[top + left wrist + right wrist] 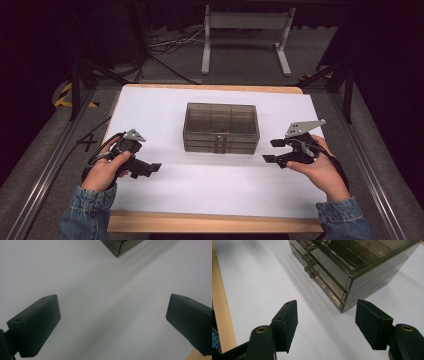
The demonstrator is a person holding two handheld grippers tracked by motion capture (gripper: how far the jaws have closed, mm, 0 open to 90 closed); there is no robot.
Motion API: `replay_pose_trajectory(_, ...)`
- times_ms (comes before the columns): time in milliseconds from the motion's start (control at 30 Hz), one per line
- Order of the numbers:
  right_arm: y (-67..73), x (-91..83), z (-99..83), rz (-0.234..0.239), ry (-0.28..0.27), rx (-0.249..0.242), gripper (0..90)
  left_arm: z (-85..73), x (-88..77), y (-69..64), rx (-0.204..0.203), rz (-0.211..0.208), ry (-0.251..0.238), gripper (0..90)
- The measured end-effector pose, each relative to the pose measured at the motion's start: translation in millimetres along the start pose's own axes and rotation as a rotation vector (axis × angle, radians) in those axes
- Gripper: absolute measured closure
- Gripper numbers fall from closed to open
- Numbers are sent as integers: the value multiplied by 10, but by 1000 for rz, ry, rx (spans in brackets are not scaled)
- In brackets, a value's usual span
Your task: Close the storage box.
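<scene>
The smoky see-through drawer box [221, 128] sits near the middle of the white table [165, 105], a bit toward the far edge, its stacked drawers and their small pulls facing you. From above, the top shows divided compartments; what lies in them is too small to tell. In the right gripper view the box [352, 267] fills the upper part, one front corner turned toward you, and three drawer fronts with their handles run away up and left along the near face.

Your right gripper [274, 151] sits just right of the box front, level with the drawers, close but not touching. Its jaws stand wide, with only white table between them. Your right hand [320, 167] grips it from behind, denim cuff at the wrist.

Your left gripper [150, 169] is well apart from the box, out to the left and nearer you, held by your left hand [105, 170]. In the left gripper view its jaws are spread wide over bare white surface, and a corner of the box [121, 246] shows at the top edge

Wooden table edge [215, 222] runs along your side
</scene>
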State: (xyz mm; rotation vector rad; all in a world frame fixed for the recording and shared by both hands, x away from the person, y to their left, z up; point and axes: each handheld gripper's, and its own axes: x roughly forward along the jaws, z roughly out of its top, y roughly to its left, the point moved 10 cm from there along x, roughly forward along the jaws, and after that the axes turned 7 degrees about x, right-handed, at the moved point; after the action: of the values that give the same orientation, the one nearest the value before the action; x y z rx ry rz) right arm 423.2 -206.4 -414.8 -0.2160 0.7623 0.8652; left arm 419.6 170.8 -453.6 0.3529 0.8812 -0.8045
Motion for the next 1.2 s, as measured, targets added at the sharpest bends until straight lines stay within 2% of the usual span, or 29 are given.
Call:
replay_pose_trajectory(200,-121,-30,-139,-23,-11,29,347,8,17,2,14,2,-13,5)
replay_pose_trajectory(233,-137,-34,-166,-24,-10,37,348,7,18,-11,27,-17,-20,4)
replay_pose_trajectory(300,-184,-41,-222,-39,-4,48,347,19,28,-21,5,-55,-55,4)
replay_pose_trajectory(467,-231,-16,-304,-46,-2,57,346,-6,82,85,-54,-38,-72,4)
replay_pose_trajectory(600,-275,37,-365,-52,0,63,345,-37,98,162,-55,-10,-84,4)
replay_pose_trajectory(700,-321,75,-416,-63,0,66,342,-45,116,191,-60,-6,-94,4)
replay_pose_trajectory(867,-373,126,-475,-69,-14,65,339,-54,157,174,-54,-54,-139,4)
replay_pose_trajectory(1067,-445,174,-562,-78,-10,78,341,-112,237,211,-57,-25,-113,4)
replay_pose_trajectory(1200,-476,202,-605,-83,-15,87,340,-126,276,206,-52,-28,-109,4)
